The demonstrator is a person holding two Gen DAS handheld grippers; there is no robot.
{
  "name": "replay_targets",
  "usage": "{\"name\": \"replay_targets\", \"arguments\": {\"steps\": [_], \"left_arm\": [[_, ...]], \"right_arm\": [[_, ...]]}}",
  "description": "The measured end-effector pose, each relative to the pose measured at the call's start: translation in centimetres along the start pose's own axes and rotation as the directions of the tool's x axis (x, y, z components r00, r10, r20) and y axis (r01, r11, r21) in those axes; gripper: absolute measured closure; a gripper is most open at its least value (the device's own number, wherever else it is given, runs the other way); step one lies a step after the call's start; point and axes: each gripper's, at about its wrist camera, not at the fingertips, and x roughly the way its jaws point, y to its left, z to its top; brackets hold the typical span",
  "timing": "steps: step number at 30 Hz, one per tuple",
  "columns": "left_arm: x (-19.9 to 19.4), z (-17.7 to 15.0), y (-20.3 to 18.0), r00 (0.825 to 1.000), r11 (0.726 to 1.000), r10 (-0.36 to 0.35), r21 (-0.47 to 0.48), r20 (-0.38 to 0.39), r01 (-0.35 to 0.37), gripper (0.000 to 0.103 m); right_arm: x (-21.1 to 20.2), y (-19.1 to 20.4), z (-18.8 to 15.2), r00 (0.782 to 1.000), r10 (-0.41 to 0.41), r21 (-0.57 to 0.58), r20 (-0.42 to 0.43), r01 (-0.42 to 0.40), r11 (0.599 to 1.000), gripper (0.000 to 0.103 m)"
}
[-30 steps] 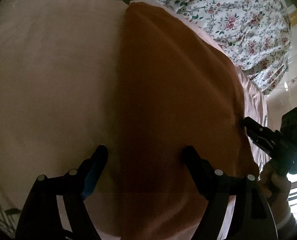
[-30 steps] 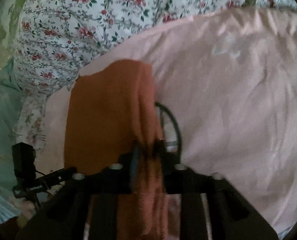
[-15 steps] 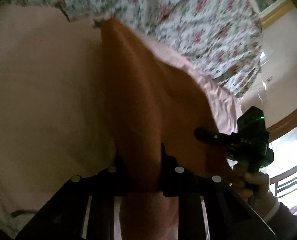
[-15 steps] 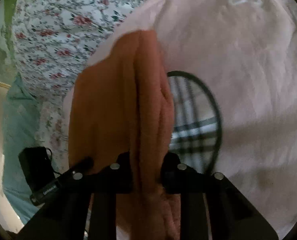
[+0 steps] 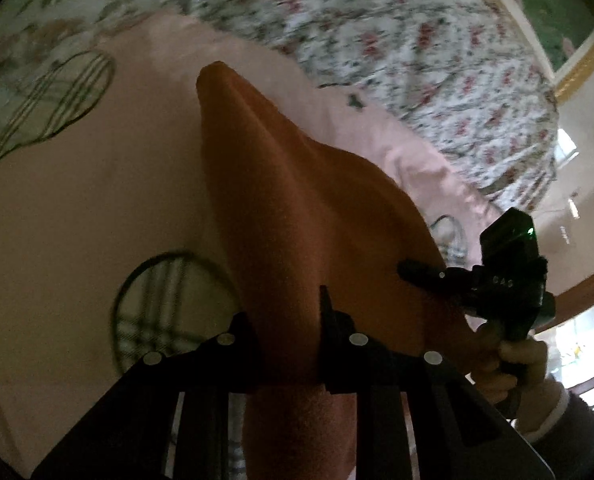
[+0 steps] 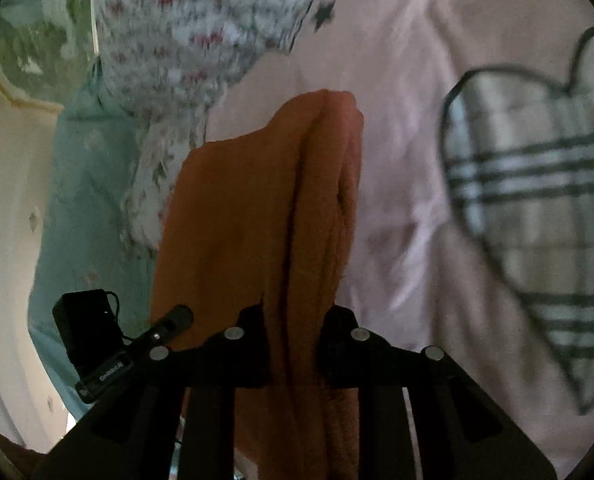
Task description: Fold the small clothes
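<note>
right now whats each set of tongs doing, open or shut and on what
Left tongs: closed on the orange cloth.
Right tongs: closed on the same orange cloth, at another edge, above the pink bedsheet.

I can't see my fingertips (image 5: 325, 300); the orange cloth (image 5: 297, 220) covers them. The floral bedding (image 6: 201, 32) is smeared by motion blur.

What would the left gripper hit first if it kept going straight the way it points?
The orange terry cloth that the left gripper is clamping stretches directly ahead. Past its far tip lies the pink bedsheet, probably next, though depth is unclear.
</note>
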Motion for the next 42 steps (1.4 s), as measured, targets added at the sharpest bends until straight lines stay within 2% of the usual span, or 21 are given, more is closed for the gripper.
{"name": "replay_targets", "arguments": {"steps": [3, 5, 7, 12, 16, 19, 25, 27, 28, 29, 34, 36, 39, 42], "left_arm": [[1.1, -1.0, 1.8, 0.999, 0.999, 0.023, -0.045, -0.036, -0.024, 0.08], [1.4, -1.5, 2.6, 0.998, 0.997, 0.04, -0.071, -0.04, -0.042, 0.073], [1.3, -1.6, 3.1, 0.997, 0.994, 0.061, -0.087, -0.036, -0.064, 0.059], [0.8, -1.6, 3.8, 0.995, 0.993, 0.089, -0.079, -0.033, -0.092, 0.054], [0.6, -1.3, 4.2, 0.993, 0.989, 0.12, -0.08, -0.022, -0.121, 0.05], [0.4, -1.2, 4.6, 0.992, 0.987, 0.129, -0.098, -0.015, -0.13, 0.05], [0.7, -1.0, 4.7, 0.988, 0.982, 0.154, -0.107, -0.02, -0.155, 0.048], [0.9, -1.0, 4.8, 0.986, 0.98, 0.165, -0.106, -0.026, -0.167, 0.048], [1.0, -0.9, 4.9, 0.985, 0.98, 0.168, -0.105, -0.029, -0.17, 0.05], [1.0, -0.9, 4.8, 0.985, 0.979, 0.17, -0.105, -0.03, -0.173, 0.05], [1.0, -0.7, 4.8, 0.978, 0.973, 0.207, -0.099, -0.021, -0.208, 0.052], [1.2, -0.7, 5.1, 0.978, 0.972, 0.208, -0.106, -0.027, -0.21, 0.052], [1.9, -0.8, 5.1, 0.976, 0.971, 0.217, -0.1, -0.029, -0.218, 0.051], [2.6, -0.8, 4.5, 0.964, 0.962, 0.265, -0.059, -0.035, -0.267, 0.048]], "right_arm": [[2.0, -0.4, -0.9, 0.998, -0.046, 0.007, -0.035, 0.046, 0.999, 0.083], [2.3, -1.0, -1.2, 0.997, -0.067, 0.012, -0.032, 0.067, 0.998, 0.082], [2.2, -1.3, -1.2, 0.998, -0.059, 0.028, -0.03, 0.059, 0.998, 0.081], [1.7, -0.8, -0.9, 0.99, -0.134, -0.016, -0.03, 0.134, 0.991, 0.067], [-0.2, 0.1, 0.1, 0.983, -0.177, -0.024, 0.046, 0.178, 0.984, 0.059], [-1.3, 0.5, 1.3, 0.979, -0.175, -0.025, 0.106, 0.178, 0.984, 0.059], [0.1, 0.8, 3.5, 0.977, -0.181, -0.033, 0.115, 0.186, 0.982, 0.059], [0.8, 0.9, 4.0, 0.977, -0.177, -0.029, 0.121, 0.182, 0.983, 0.065], [1.2, 1.0, 4.2, 0.975, -0.185, -0.032, 0.122, 0.19, 0.981, 0.081], [1.4, 1.2, 4.4, 0.973, -0.195, -0.037, 0.12, 0.2, 0.979, 0.09], [0.3, 4.9, 4.5, 0.97, -0.129, -0.173, 0.205, 0.165, 0.971, 0.092], [0.6, 5.2, 4.6, 0.966, -0.157, -0.196, 0.205, 0.198, 0.96, 0.092], [2.3, 2.8, 5.1, 0.951, -0.263, -0.156, 0.162, 0.288, 0.945, 0.092], [3.1, 1.1, 5.2, 0.951, -0.276, -0.121, 0.141, 0.293, 0.948, 0.092]]}}
